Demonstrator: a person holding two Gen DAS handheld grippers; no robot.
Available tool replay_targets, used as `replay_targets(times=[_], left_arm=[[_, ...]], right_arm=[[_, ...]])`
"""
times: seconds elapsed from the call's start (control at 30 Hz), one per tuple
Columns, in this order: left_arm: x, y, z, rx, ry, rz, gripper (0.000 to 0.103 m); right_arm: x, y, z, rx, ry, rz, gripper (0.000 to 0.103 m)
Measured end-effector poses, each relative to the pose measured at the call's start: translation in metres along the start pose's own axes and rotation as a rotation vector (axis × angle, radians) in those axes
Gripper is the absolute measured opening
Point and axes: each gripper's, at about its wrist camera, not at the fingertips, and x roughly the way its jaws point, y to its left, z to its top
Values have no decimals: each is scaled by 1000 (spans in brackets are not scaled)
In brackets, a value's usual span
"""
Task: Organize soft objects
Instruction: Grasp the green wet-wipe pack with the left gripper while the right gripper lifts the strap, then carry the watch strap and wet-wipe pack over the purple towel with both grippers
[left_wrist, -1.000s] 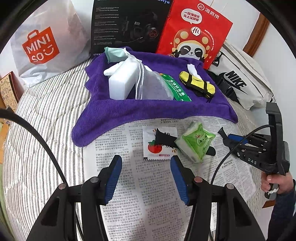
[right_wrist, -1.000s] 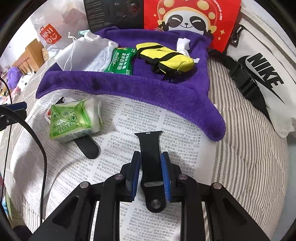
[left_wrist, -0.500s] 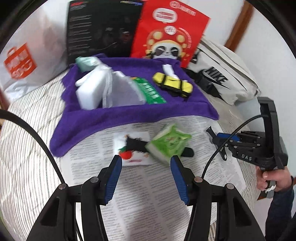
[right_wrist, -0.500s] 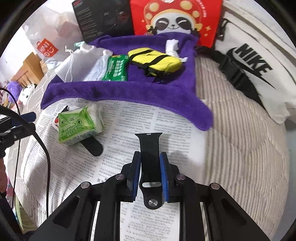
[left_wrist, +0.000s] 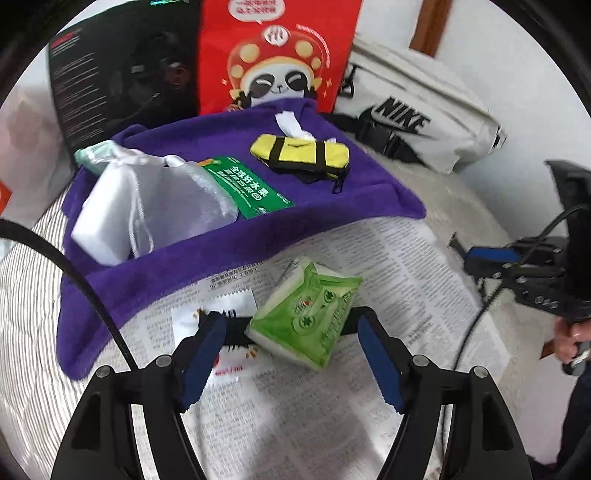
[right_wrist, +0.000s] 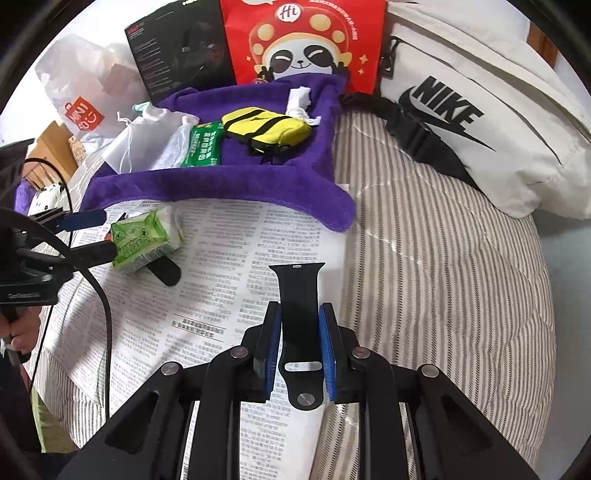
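A green tissue pack (left_wrist: 306, 317) lies on the newspaper (left_wrist: 388, 266), on top of a second black strap (right_wrist: 166, 271) and a white sachet (left_wrist: 225, 306). My left gripper (left_wrist: 290, 321) straddles the pack with its jaws opening; the pads stand clear of its sides. The right wrist view shows the same pack (right_wrist: 142, 240) between the left gripper's fingers (right_wrist: 83, 218). My right gripper (right_wrist: 300, 308) is shut on a black watch strap (right_wrist: 297, 284), held above the newspaper. The purple towel (left_wrist: 229, 251) carries a white sponge block, a mesh bag, a green packet and a yellow pouch (left_wrist: 299, 151).
A red panda bag (left_wrist: 277, 55) and a black box (left_wrist: 122, 77) stand behind the towel. A white Nike bag (right_wrist: 480, 122) lies at the right and a Miniso bag (right_wrist: 81, 110) at the far left. The striped bedcover (right_wrist: 443, 277) lies under everything.
My left gripper has moved up to the green pack and its jaws have widened around it. My right gripper has risen and shifted with the black strap still in it.
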Motion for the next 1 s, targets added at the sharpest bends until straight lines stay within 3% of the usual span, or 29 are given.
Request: replay_targets(times=[0.13, 0.33, 0.4, 0.47, 1.0], left_arm=[[19, -6, 6, 48, 27, 10, 73], [41, -19, 2, 158, 62, 92, 70], [43, -18, 2, 149, 58, 79, 60], [42, -16, 3, 136, 55, 53, 59], [-10, 14, 2, 10, -12, 69, 58]], right_arm=[[2, -4, 1, 10, 6, 1, 21], [8, -3, 0, 9, 23, 6, 21], [9, -2, 0, 12, 27, 11, 21], [10, 0, 1, 11, 29, 15, 21], [3, 21, 24, -16, -7, 92, 21]])
